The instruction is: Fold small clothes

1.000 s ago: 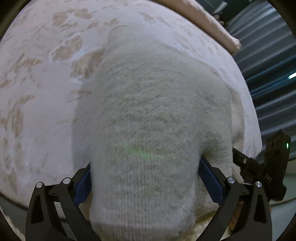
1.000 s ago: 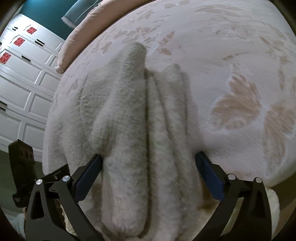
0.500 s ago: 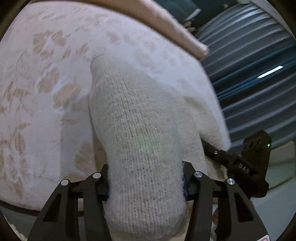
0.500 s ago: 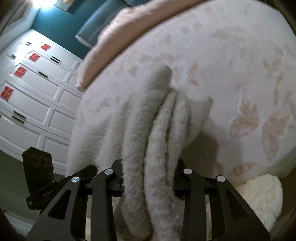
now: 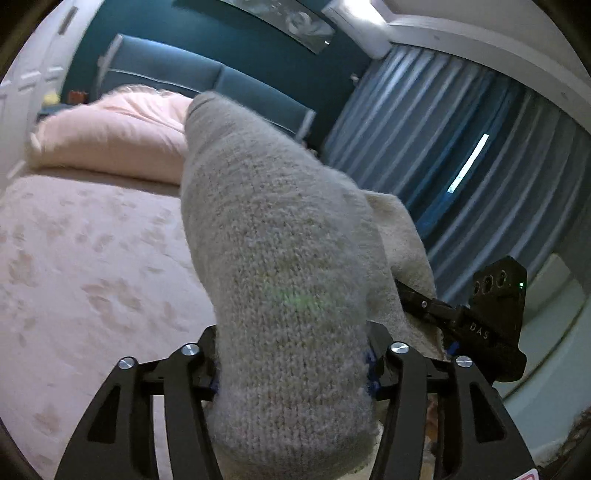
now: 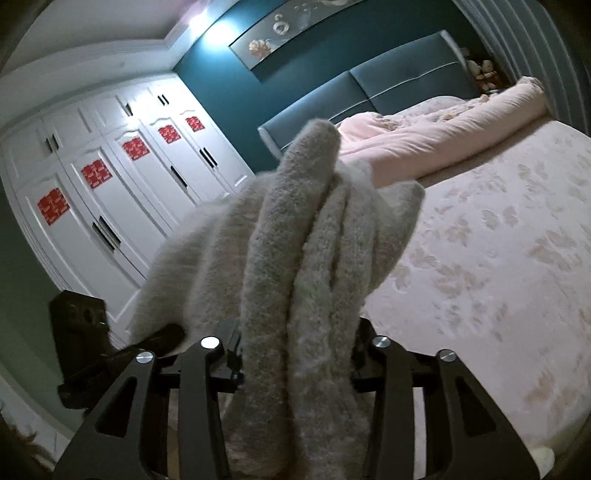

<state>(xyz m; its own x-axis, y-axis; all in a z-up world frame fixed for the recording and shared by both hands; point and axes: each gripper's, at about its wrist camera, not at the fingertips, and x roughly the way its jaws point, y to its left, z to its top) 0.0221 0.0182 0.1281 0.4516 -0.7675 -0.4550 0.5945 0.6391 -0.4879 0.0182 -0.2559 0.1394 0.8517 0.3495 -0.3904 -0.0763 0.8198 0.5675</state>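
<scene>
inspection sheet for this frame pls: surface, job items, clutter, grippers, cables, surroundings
Surface: bed with a pale leaf-pattern cover, bare where it shows.
Job's things: one cream knit garment, bunched and lifted above the bed, held at two spots; seen as thick folds in the right wrist view.
Clutter: pink duvet piled at the head of the bed.
Grippers: left gripper shut on the garment; right gripper shut on the garment.
Cables: nothing seen.
Surroundings: teal headboard, white wardrobe with red squares on its doors, blue curtains, picture on the teal wall.
</scene>
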